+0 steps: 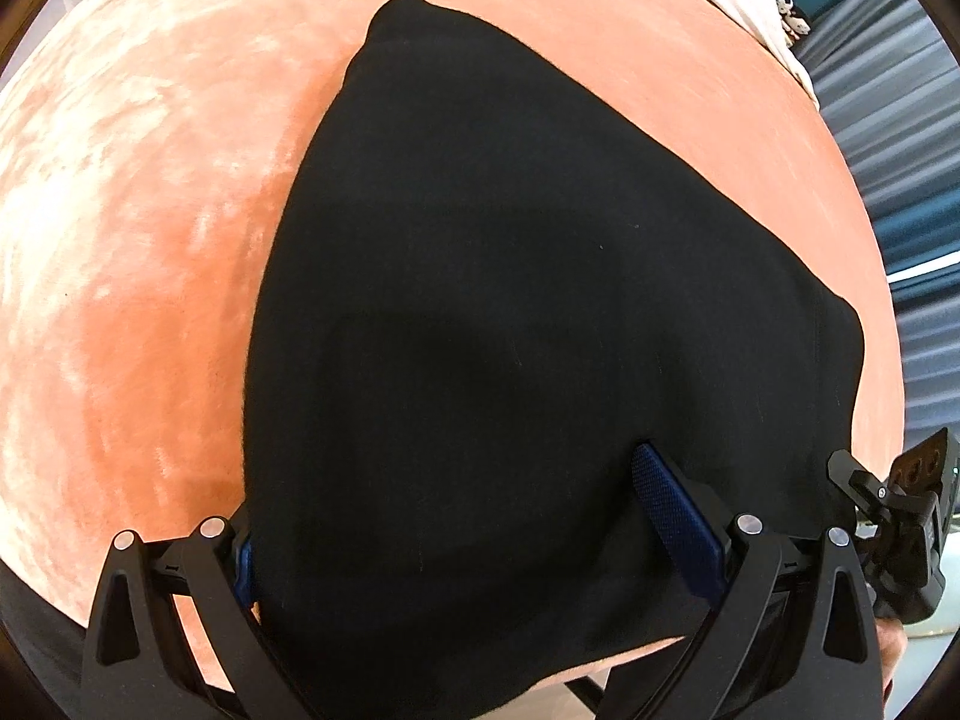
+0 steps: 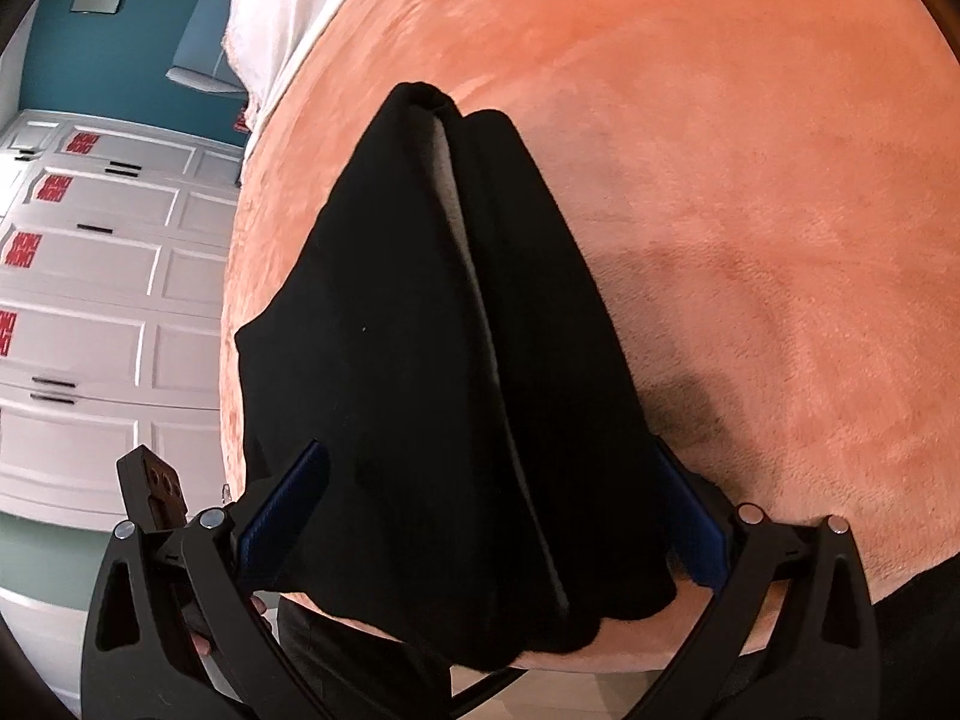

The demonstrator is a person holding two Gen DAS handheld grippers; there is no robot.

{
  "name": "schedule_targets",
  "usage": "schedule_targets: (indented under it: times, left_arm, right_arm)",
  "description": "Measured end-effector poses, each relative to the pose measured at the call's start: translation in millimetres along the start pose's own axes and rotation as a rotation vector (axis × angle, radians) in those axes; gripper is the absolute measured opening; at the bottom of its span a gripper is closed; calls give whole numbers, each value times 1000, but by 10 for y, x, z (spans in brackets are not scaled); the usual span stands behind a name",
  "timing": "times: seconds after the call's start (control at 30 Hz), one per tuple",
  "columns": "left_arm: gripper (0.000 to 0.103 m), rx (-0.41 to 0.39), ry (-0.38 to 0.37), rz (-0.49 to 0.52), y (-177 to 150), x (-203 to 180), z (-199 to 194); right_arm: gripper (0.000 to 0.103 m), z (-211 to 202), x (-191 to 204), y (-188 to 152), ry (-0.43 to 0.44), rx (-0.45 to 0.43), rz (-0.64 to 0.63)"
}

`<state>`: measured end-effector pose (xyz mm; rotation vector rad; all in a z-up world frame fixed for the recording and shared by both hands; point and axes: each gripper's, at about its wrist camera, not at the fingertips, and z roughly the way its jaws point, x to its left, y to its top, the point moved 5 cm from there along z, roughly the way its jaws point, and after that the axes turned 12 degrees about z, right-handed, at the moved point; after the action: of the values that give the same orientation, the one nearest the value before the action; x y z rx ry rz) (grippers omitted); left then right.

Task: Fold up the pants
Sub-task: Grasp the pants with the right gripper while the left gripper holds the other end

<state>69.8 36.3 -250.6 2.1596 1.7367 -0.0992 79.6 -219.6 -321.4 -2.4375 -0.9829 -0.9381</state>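
Black pants [image 1: 480,300] lie folded into a thick bundle on an orange plush blanket [image 1: 150,240]. My left gripper [image 1: 447,498] is open at the bundle's near end. Its right blue pad [image 1: 678,528] rests on the cloth, and its left finger is half hidden at the cloth's left edge. In the right wrist view the pants [image 2: 390,360] show a pale slit of lining along a fold. My right gripper [image 2: 489,450] is open too, its two blue pads [image 2: 282,516] standing wide on either side of the bundle's near end.
A white sheet [image 2: 282,18] lies at the blanket's far edge. White drawers with red stickers [image 2: 90,276] stand beyond the bed's left side, under a teal wall. The right gripper's body [image 1: 900,504] shows close to the left one.
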Motion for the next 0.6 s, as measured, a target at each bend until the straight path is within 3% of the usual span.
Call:
schedule_targets:
  times: [0.1, 0.17, 0.23, 0.3, 0.4, 0.47, 0.53, 0.57, 0.6]
  left_arm:
    - [98, 1, 8, -17, 18, -7, 5]
    - [92, -3, 6, -12, 34, -48, -38]
    - [73, -23, 4, 7, 77, -146, -114]
    - [44, -36, 13, 39, 64, -180, -226]
    - [19, -66, -7, 26, 30, -153, -482]
    - [19, -83, -55, -1, -16, -105, -640]
    - [20, -66, -54, -6, -85, -77, -684]
    - [23, -44, -28, 6, -134, -61, -617]
    - [33, -25, -8, 14, -164, -49, -543]
  right_arm:
    - [98, 19, 50, -40, -45, -15, -17]
    - [80, 8, 90, -86, -108, -41, -53]
    - [45, -27, 125, -108, -69, -27, -34]
    - [38, -108, 202, -143, -34, -23, -24]
    - [34, -258, 444, -237, -12, -34, -110]
    - [34, -381, 580, -310, 34, -25, -136]
    - [34, -443, 609, -349, 51, -15, -145]
    - [34, -420, 551, -363, 43, 4, -136]
    - [36, -374, 461, -357, 20, 12, -127]
